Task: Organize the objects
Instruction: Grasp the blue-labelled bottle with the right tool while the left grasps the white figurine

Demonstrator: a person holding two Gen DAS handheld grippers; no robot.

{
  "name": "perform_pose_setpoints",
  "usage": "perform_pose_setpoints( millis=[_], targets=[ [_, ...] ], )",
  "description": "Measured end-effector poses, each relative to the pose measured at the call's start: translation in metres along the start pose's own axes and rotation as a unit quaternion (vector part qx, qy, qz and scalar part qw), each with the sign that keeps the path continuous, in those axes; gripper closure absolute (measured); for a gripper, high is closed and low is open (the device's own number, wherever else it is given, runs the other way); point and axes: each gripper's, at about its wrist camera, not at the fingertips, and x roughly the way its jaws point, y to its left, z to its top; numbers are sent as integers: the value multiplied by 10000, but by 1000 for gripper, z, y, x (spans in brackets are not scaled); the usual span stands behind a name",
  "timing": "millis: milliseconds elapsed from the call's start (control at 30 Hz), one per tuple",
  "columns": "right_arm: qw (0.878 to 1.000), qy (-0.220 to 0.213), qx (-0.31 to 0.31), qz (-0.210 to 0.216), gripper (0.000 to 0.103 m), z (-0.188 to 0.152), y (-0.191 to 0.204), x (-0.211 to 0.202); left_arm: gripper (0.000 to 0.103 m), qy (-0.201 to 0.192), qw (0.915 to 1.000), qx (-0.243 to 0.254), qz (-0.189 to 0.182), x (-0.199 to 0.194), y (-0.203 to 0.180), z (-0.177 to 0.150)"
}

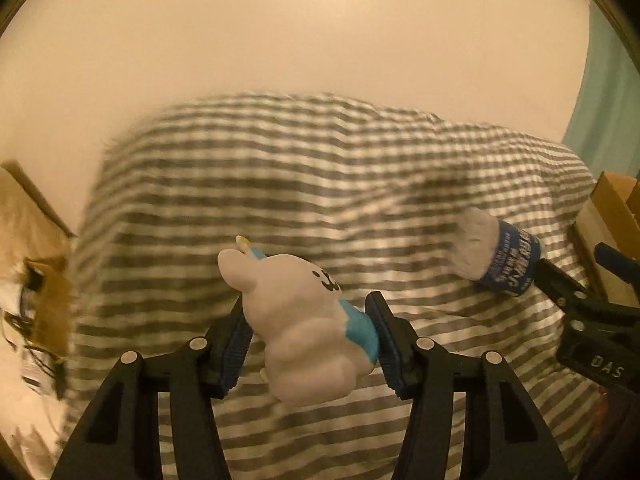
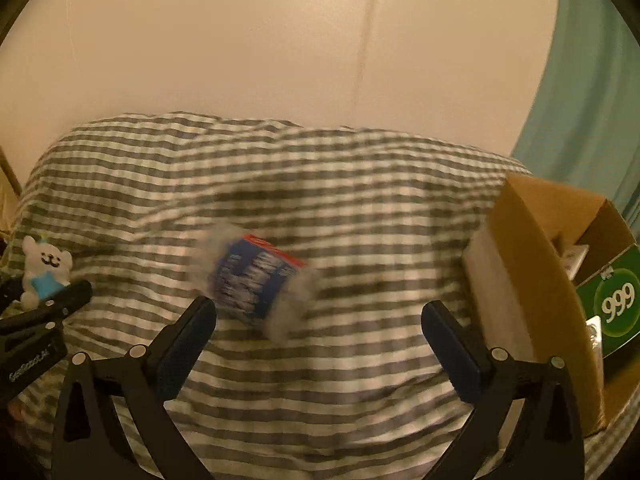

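My left gripper (image 1: 310,334) is shut on a white rabbit toy (image 1: 304,320) with a blue bib and holds it above the grey striped bedsheet (image 1: 280,168). The toy also shows at the left of the right wrist view (image 2: 44,268). My right gripper (image 2: 318,328) is open, its jaws wide apart. A blurred pack with a blue label and white ends (image 2: 256,280) is just beyond its left finger, free of both pads; I cannot tell if it rests on the sheet. In the left wrist view the pack (image 1: 496,256) sits at the right gripper's finger tip.
An open cardboard box (image 2: 536,264) at the right holds a green "999" package (image 2: 616,304). Another cardboard box (image 1: 36,248) stands at the left. A cream wall (image 2: 240,40) is behind the bed, and a teal curtain (image 2: 584,96) hangs at the right.
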Motion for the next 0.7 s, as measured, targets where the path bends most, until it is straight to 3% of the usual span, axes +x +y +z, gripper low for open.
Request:
perform_pose_setpoints(
  millis=[67, 200, 333, 467, 567, 700],
  targets=[
    [9999, 50, 91, 132, 0, 5, 17, 3, 46, -31, 9999, 11, 115, -1, 7, 1],
    [9985, 153, 454, -248, 1, 17, 41, 25, 46, 34, 9999, -25, 121, 7, 18, -8],
    [9909, 367, 1165, -559, 0, 22, 41, 51, 46, 218, 9994, -277, 21, 23, 26, -10],
    [9860, 699, 1328, -727, 0, 22, 38, 83, 46, 389, 9986, -345, -96, 34, 27, -15],
    [9814, 989, 1603, -381, 0, 12, 25, 103, 46, 504, 9982, -299, -153, 39, 24, -21],
    [9830, 908, 1589, -120, 1, 4, 16, 96, 46, 535, 9976, -375, -245, 37, 24, -24]
  ],
)
